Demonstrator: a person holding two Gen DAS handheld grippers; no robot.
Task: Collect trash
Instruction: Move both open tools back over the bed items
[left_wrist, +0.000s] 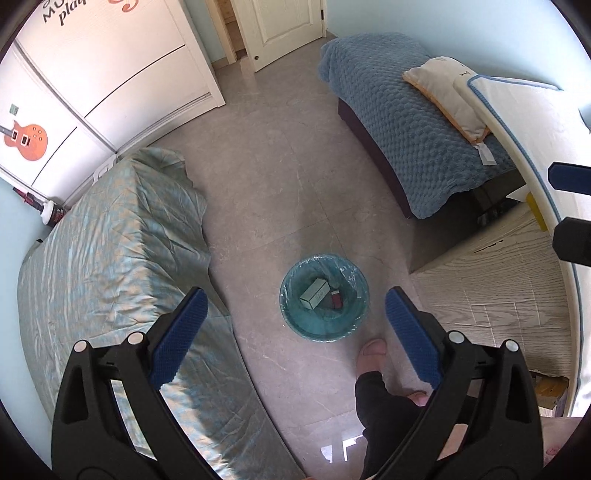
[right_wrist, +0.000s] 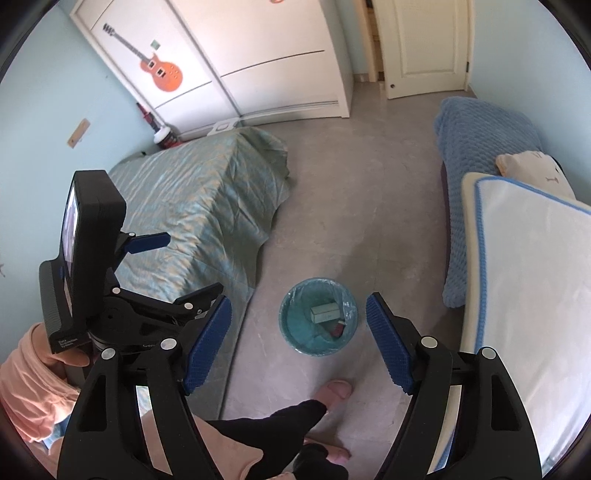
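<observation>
A round teal trash bin (left_wrist: 324, 332) with a clear liner stands on the grey floor, seen from above. Inside lie a pale green box (left_wrist: 314, 293) and a small dark red item (left_wrist: 336, 300). My left gripper (left_wrist: 295, 299) hangs high above the bin, open, with nothing between its blue pads. In the right wrist view the same bin (right_wrist: 295, 334) holds the green box (right_wrist: 325, 313) and the red item (right_wrist: 338, 328). My right gripper (right_wrist: 298, 306) is also open and empty above it. The left gripper (right_wrist: 147, 243) shows at the left there.
A bed with a green-gold cover (left_wrist: 110, 258) lies to the left, a blue-blanketed bed (left_wrist: 406, 129) and a white cushion (right_wrist: 528, 277) to the right. A white wardrobe (right_wrist: 258, 55) and a door (left_wrist: 284, 29) stand at the far end. A person's slippered foot (left_wrist: 373, 352) is beside the bin.
</observation>
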